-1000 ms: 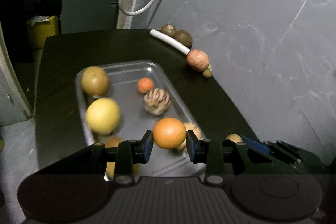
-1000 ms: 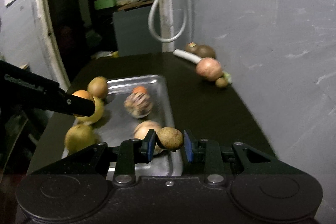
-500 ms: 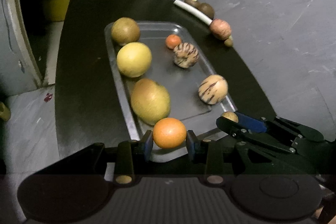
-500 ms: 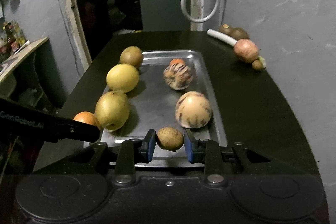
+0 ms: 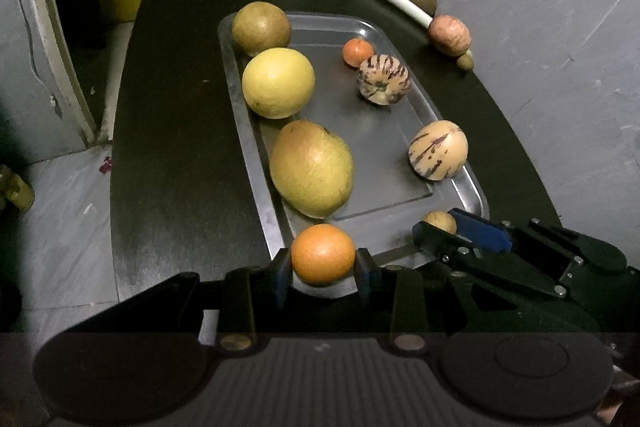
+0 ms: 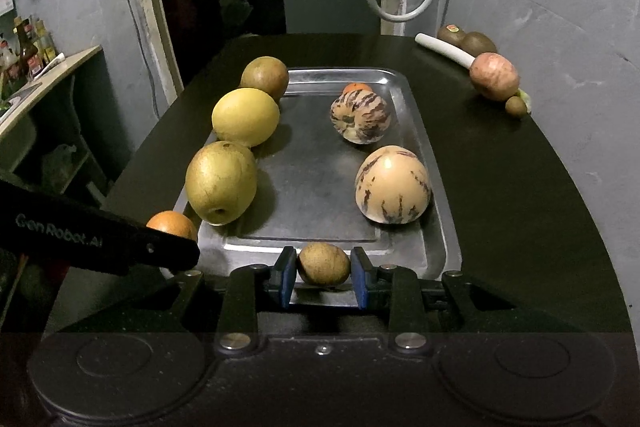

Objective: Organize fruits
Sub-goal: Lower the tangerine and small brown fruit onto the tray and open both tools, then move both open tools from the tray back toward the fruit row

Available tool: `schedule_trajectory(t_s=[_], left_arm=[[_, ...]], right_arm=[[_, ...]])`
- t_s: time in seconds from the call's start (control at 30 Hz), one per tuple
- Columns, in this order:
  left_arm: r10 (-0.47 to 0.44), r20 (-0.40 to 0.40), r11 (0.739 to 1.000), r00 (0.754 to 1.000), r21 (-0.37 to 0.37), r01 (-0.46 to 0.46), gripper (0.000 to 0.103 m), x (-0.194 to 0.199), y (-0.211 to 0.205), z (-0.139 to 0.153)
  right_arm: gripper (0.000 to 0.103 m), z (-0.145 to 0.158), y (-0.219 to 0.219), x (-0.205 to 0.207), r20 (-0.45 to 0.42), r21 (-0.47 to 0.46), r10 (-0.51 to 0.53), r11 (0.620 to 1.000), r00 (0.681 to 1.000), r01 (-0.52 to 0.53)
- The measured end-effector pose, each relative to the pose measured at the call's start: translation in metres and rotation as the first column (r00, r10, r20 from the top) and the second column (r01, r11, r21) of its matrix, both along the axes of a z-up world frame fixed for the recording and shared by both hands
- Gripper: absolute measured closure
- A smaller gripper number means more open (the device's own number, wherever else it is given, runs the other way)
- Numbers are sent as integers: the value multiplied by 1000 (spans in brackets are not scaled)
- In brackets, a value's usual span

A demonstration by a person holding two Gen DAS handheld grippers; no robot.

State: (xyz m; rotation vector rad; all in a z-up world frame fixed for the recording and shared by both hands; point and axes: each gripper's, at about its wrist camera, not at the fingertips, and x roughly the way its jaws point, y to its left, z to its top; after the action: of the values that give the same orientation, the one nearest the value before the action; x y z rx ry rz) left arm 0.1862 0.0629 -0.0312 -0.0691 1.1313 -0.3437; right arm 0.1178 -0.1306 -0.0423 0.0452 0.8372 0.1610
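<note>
Placing step: the left tongs (image 5: 323,269) clamp a smooth round orange (image 5: 322,254) and the right tongs (image 6: 323,277) pinch a small dull brown fruit (image 6: 324,263), both at the bottom centre over the near rim of the shiny steel tray (image 6: 436,211); next, lower and release gently, since round fruit may roll

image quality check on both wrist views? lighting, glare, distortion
Left wrist: dim, strong fisheye bend in the table edge, soft sheen on the metal tray, orange sharp. Right wrist: also dim, fruits cast dark shadows on the tray, corners vignetted, small brown fruit sharp.
</note>
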Motion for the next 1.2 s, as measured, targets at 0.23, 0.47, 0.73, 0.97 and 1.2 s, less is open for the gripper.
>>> schedule_trajectory(t_s=[0.23, 0.47, 0.73, 0.97, 1.2], left_arm=[[4, -10, 1000, 1000, 14, -4, 66, 2, -4, -2], [7, -12, 1000, 1000, 21, -7, 66, 2, -5, -2], [5, -27, 1000, 1000, 21, -4, 58, 0, -6, -1], [-19, -26, 999, 999, 25, 20, 42, -8, -5, 9], [-82, -28, 995, 996, 59, 83, 15, -21, -11, 20]], right_arm=[[72, -3, 1, 5, -8, 1, 8, 1000, 1000, -8], [72, -5, 1, 6, -10, 2, 11, 1000, 1000, -11], [70, -6, -2, 5, -17, 8, 0, 1000, 1000, 0], [47, 2, -8, -3, 4, 0, -8, 1000, 1000, 8], [13, 13, -26, -17, 4, -18, -55, 998, 998, 55]])
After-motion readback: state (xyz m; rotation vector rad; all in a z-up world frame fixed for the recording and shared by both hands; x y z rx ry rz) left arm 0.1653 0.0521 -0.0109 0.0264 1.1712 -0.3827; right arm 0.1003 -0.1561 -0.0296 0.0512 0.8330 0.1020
